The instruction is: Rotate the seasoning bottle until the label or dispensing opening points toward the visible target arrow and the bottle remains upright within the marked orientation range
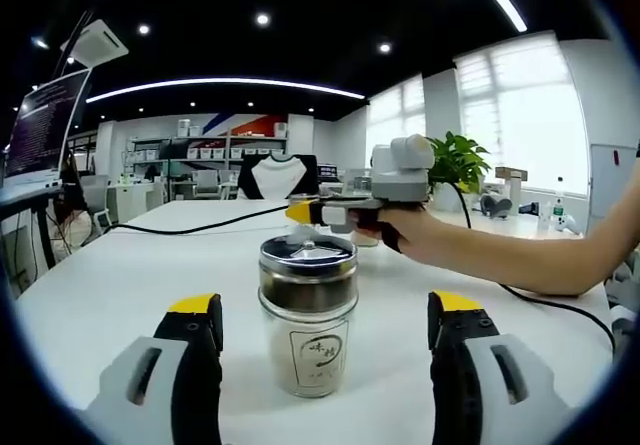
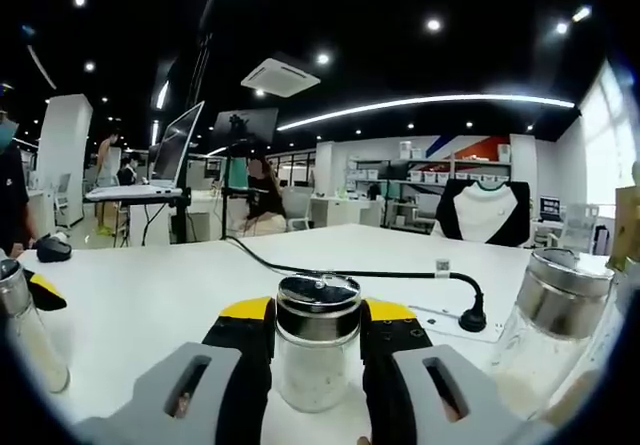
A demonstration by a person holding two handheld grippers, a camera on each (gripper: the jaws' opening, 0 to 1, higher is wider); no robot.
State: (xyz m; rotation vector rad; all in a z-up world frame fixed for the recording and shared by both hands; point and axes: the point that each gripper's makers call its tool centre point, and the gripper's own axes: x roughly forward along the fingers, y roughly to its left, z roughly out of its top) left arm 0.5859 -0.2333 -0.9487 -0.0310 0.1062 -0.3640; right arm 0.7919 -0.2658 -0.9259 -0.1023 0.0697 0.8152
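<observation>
A glass seasoning bottle (image 1: 308,317) with a metal lid stands upright on the white table (image 1: 110,275), its printed label facing the left gripper view. My left gripper (image 1: 325,327) is open, one jaw on each side of the bottle with a gap on both sides. In the right gripper view my right gripper (image 2: 318,327) is shut on a second metal-lidded bottle (image 2: 318,357), which is upright. A hand holds that right gripper (image 1: 308,212) behind the first bottle's lid. Two further bottles show, one at the right (image 2: 555,315) and one at the left edge (image 2: 20,330).
A black cable with a plug (image 2: 470,317) runs across the table (image 2: 150,285). A potted plant (image 1: 456,160) stands at the back right. A laptop on a stand (image 2: 165,170), shelves and people are beyond the table. A forearm (image 1: 520,260) crosses the right side.
</observation>
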